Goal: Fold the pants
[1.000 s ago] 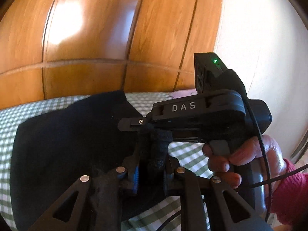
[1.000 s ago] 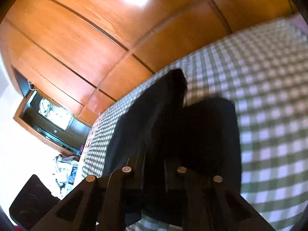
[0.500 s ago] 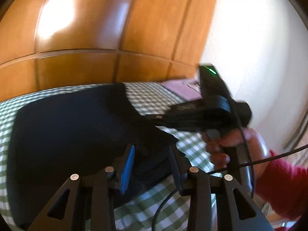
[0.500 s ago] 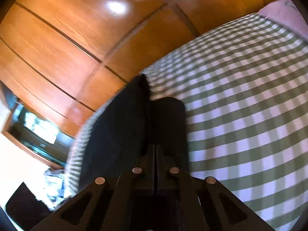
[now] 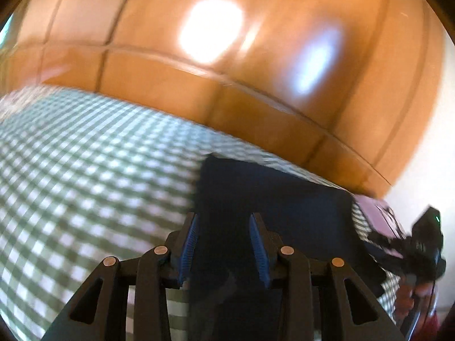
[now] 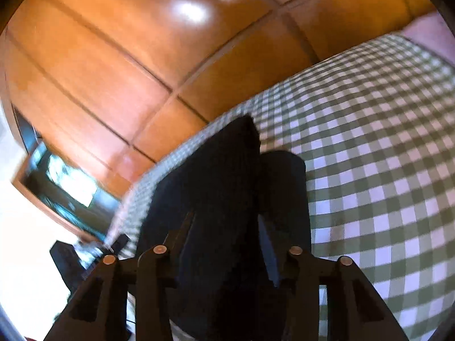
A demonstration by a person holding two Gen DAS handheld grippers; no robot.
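The dark navy pants (image 5: 270, 199) lie folded in a flat block on the green-and-white checked bed cover (image 5: 85, 176). My left gripper (image 5: 224, 238) hovers over their near edge, blue pads (image 5: 189, 244) apart, nothing pinched. At the far right of the left wrist view is my right gripper (image 5: 421, 250), blurred, with a hand below it. In the right wrist view the pants (image 6: 213, 176) run away from me as a long folded strip. My right gripper (image 6: 226, 241) is opening, with the cloth lying under and between its fingers and the pads off it.
A glossy wooden panelled wall (image 5: 227, 71) runs along the far side of the bed. A pink pillow (image 5: 378, 213) lies at the right end. Left of the bed, a framed glass opening (image 6: 65, 182) and a dark object (image 6: 65, 258) on the floor.
My left gripper let go of the dark cloth, opened, and swung left away from the right gripper. My right gripper closed fully on the fold, then opened; the pants now lie flatter.
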